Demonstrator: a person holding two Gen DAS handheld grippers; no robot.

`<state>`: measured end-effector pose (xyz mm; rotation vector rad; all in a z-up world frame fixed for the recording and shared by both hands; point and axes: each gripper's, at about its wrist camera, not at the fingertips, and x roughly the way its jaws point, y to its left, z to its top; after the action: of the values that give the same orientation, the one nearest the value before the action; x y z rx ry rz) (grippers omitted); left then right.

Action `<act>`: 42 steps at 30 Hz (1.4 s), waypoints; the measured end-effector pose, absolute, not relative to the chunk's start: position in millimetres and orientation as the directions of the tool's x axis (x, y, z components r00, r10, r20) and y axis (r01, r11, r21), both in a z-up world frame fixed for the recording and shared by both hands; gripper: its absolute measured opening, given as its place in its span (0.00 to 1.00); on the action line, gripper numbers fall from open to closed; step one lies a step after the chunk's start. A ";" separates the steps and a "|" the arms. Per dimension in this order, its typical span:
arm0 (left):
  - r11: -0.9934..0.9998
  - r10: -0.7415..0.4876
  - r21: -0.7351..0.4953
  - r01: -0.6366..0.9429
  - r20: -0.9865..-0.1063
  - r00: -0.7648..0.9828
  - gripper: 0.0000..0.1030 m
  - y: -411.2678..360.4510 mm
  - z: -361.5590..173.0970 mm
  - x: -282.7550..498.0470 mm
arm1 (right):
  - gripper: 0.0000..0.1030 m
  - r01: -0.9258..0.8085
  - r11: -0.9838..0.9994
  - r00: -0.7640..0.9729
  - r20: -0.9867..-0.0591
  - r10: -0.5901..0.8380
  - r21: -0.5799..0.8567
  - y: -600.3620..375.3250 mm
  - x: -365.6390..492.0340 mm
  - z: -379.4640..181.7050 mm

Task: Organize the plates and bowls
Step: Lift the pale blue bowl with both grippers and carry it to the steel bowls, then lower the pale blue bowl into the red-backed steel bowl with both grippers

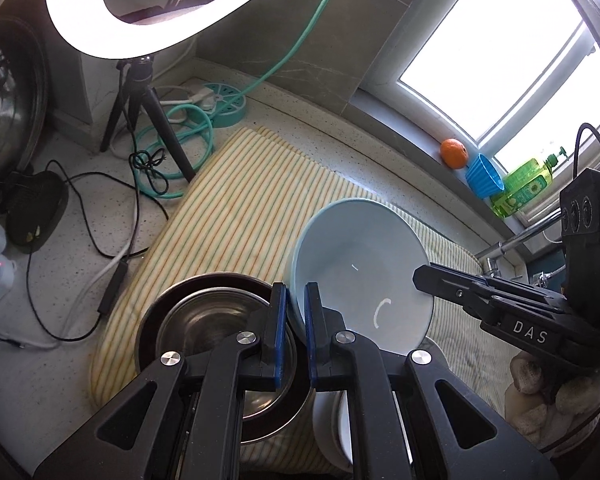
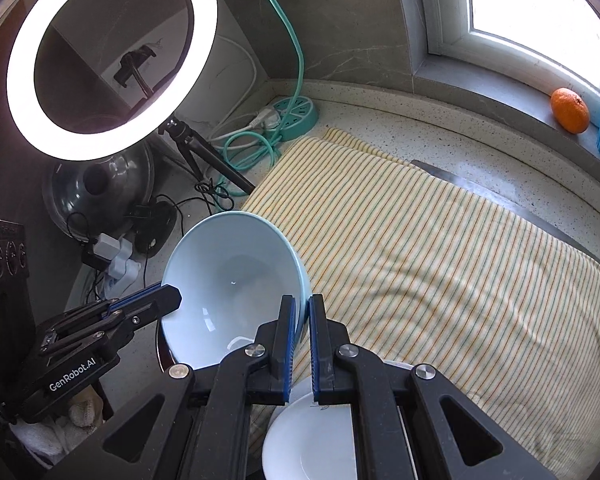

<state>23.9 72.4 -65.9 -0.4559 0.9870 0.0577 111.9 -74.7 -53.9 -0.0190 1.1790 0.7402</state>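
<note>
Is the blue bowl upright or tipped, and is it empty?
Tipped and empty. The bowl is held off the towel by its rim, its opening facing sideways, its inside bare.

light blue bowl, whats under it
Under the tilted light blue ceramic bowl lie a round white plate and a striped cloth. The bowl and black tools cover much of the plate.
</note>
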 end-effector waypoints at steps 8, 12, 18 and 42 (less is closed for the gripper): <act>0.895 -0.152 -0.348 -0.278 -0.824 0.545 0.07 94.9 -72.0 7.3 | 0.06 -0.546 0.755 0.149 -0.845 0.514 0.363 -52.7 97.4 -61.3; 0.885 -0.155 -0.358 -0.297 -0.829 0.537 0.07 106.2 -76.7 -0.3 | 0.06 -0.550 0.748 0.133 -0.846 0.517 0.371 -42.0 89.9 -65.9; 0.862 -0.155 -0.380 -0.335 -0.827 0.540 0.07 118.3 -85.3 -13.5 | 0.06 -0.536 0.747 0.107 -0.847 0.521 0.392 -30.7 82.0 -78.3; 0.843 -0.174 -0.390 -0.371 -0.850 0.498 0.07 141.4 -110.0 -30.3 | 0.06 -0.542 0.751 0.072 -0.870 0.488 0.377 -2.4 63.8 -101.6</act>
<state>-30.3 141.4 -110.0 -0.5828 1.0589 0.1276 63.8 -2.4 -101.6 -0.0509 1.2826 0.7748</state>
